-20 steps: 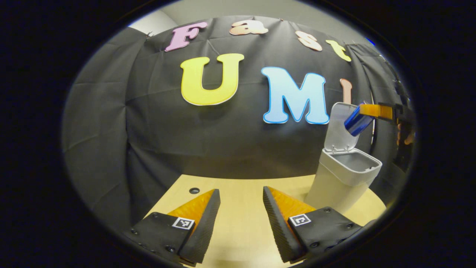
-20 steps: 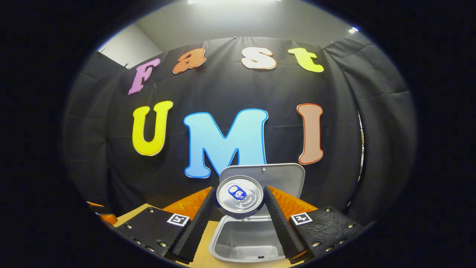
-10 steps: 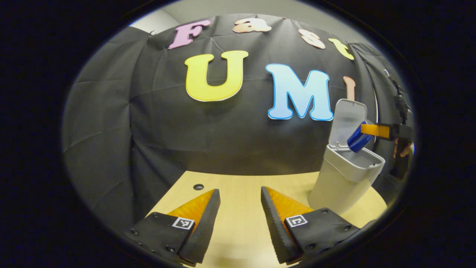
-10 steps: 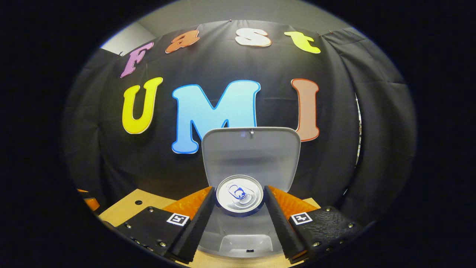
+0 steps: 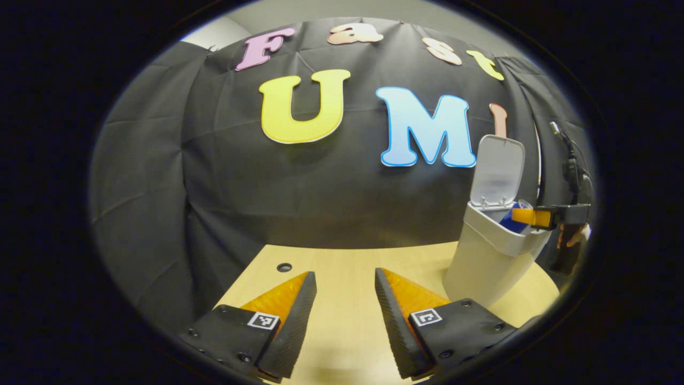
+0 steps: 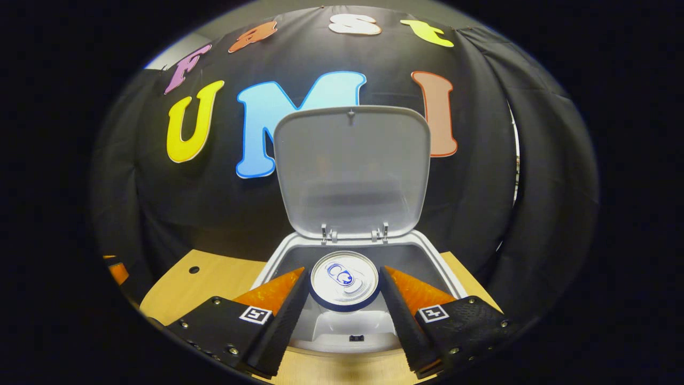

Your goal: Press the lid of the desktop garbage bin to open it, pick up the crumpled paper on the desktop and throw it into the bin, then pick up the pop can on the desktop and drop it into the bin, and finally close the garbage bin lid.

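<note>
Over the open bin [image 6: 299, 251], whose lid [image 6: 352, 166] stands upright, the right tongs [image 6: 344, 286] clamp the pop can [image 6: 344, 278] lying sideways at the mouth, so it may catch the rim when dropped, while the left tongs [image 5: 342, 305] hang released above the surface [image 5: 342, 262].

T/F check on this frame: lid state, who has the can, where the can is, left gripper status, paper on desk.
1. The grey plastic bin's hinged lid is closed. False: it stands open, upright.
2. The right gripper is shut on the blue-and-silver pop can. True.
3. The can lies on the wooden desktop. False: it is held at the bin's opening.
4. The left gripper is open, holding nothing. True.
5. Crumpled paper lies on the desktop ahead of the left gripper. False: none lies there.
</note>
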